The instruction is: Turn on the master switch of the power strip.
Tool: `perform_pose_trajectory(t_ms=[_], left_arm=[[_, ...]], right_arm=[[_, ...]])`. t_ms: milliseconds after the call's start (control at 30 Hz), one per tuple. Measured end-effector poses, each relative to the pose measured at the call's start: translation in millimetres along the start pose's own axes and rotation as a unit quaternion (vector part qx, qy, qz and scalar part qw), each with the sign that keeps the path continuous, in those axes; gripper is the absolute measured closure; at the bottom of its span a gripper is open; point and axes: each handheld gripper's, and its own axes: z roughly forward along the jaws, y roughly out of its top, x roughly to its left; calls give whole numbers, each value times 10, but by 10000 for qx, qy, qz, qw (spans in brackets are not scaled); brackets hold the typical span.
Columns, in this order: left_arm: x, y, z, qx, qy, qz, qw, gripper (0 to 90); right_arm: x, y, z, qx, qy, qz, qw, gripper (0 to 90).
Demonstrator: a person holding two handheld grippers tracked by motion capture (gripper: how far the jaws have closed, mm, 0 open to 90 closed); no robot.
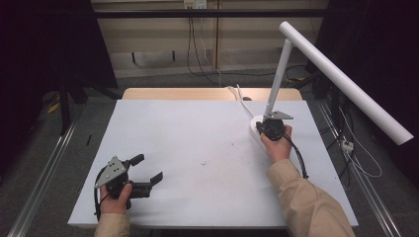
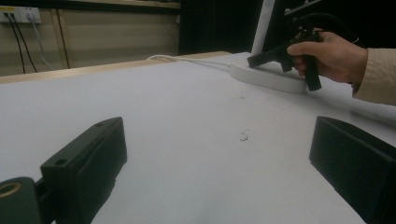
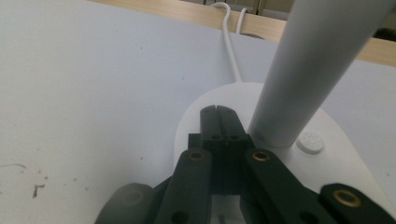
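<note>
Where tool [image 3: 218, 110] tips rest, lamp base [image 3: 336, 163] beneath

one desk lamp [image 1: 316, 64], two tools, one white table [image 1: 197, 148].

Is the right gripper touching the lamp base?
Cannot tell. In the right gripper view the right gripper, jaws shut, lies over the lamp base beside the pole, but no contact or gap shows plainly.

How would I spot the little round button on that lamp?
Find the white table, then the white lamp base at its far right. The button is a small raised white disc beside the upright pole, right of the shut right gripper.
</note>
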Motion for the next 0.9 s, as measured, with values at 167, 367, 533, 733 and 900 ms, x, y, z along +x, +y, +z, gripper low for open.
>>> perform_pose_trajectory(t_ms=[167, 367, 533, 733, 900], left_arm=[[6, 5, 1, 18, 9, 12, 10000, 38], [7, 8, 5, 1, 4, 17, 10000, 38], [3, 13, 20, -14, -14, 1, 10000, 38], [9, 20, 24, -28, -3, -12, 10000, 38], [11, 10, 23, -7, -14, -7, 10000, 38]], right_arm=[[-2, 0, -48, -86, 21, 43, 10000, 900], [9, -6, -101, -162, 69, -25, 9998, 802], [42, 22, -161, -269, 260, 63, 9993, 743], [71, 36, -229, -281, 445, 154, 9985, 637], [87, -18, -299, -331, 581, 240, 9975, 515]])
